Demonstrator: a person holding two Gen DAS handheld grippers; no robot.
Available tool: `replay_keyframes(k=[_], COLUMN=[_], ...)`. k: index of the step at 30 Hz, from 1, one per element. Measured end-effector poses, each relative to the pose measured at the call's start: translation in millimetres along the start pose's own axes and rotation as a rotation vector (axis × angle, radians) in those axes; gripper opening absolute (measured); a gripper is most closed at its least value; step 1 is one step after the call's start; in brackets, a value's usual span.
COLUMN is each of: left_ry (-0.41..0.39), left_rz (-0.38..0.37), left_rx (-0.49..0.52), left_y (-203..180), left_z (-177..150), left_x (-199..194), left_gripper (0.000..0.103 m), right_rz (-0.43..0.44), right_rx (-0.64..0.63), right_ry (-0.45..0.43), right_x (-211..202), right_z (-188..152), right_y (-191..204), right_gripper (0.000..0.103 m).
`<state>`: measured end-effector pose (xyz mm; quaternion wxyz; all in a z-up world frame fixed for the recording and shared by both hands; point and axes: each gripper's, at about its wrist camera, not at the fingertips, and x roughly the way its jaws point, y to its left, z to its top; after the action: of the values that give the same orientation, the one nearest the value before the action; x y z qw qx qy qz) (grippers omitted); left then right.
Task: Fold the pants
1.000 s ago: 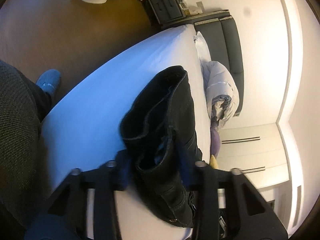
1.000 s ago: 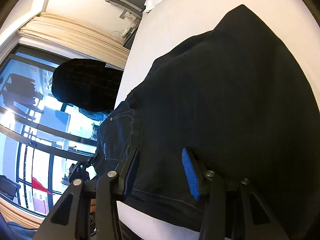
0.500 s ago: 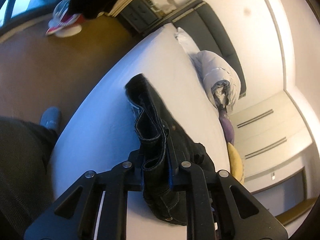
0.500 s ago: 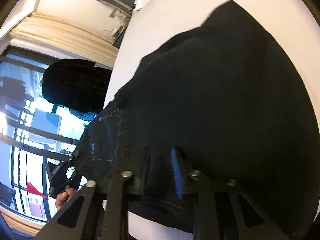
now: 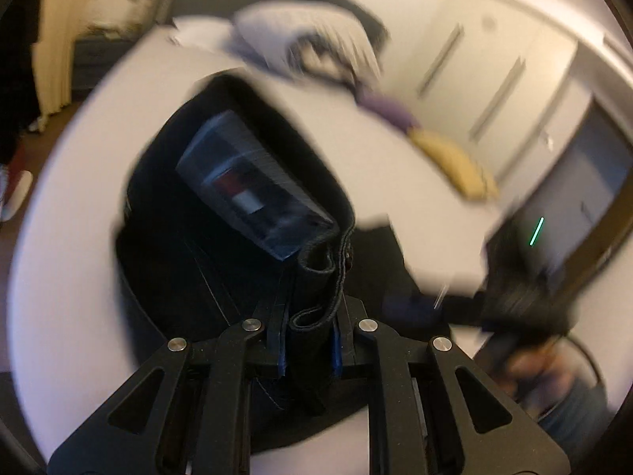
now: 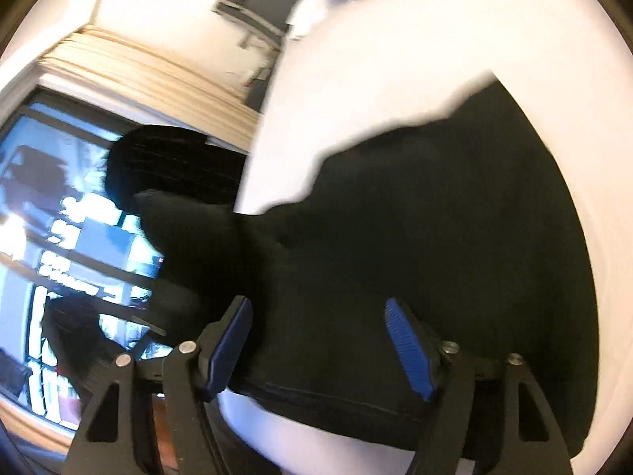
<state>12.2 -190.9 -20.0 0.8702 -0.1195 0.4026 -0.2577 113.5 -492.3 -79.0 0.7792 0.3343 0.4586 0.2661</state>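
1. bed (image 5: 79, 206): white sheet filling most of both views; it carries the pants.
2. pants (image 6: 415, 217): black, lying on the bed in a broad dark mass; one bunched, stitched edge (image 5: 324, 273) is lifted off the sheet and runs into my left fingers.
3. pillows (image 5: 308, 35): a white heap at the far end of the bed, with a purple and a yellow cushion (image 5: 455, 158) beside it; all blurred.
4. my right gripper (image 6: 320, 340): fingers apart and opening; blue pads (image 6: 407, 344) stand clear over the near edge of the pants, pressing nothing.
5. my left gripper (image 5: 306, 340): fingers nearly together, clamped on the bunched edge of the pants.
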Motion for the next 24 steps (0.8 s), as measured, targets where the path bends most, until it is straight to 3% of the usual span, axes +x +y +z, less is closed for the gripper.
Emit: replay_keyframes(k=[5, 9, 14, 18, 22, 24], left_ry=[0.049, 0.048, 0.056, 0.067, 0.081, 0.089], left_rz=[0.021, 0.06, 0.088, 0.101, 0.103, 0.104], left_rx=[0.155, 0.202, 0.256, 0.275, 0.274, 0.281], left_y=[-41.8, -52.4, -71.4, -73.7, -79.7, -83.4], left_z=[-17.1, -15.9, -34.3, -41.9, -39.7, -40.1], left_x=[18.3, 22.4, 21.1, 31.2, 35.8, 37.4], left_gripper=[0.014, 0.014, 0.014, 0.014, 0.014, 0.014], right_rz=[0.021, 0.02, -0.111, -0.22, -0.242, -0.248], right_rx=[-0.066, -0.079, -0.162, -0.202, -0.21, -0.213], right_ry=[0.061, 0.104, 0.194, 0.245, 0.245, 0.245], right_x=[5.3, 17.9, 38.7, 48.9, 43.9, 41.4], right_z=[15.8, 23.1, 27.8, 32.3, 36.2, 35.1], right_y=[19.0, 29.9, 47.8, 49.1, 46.3, 44.3], right_gripper=[0.074, 0.074, 0.072, 0.047, 0.023, 0.022])
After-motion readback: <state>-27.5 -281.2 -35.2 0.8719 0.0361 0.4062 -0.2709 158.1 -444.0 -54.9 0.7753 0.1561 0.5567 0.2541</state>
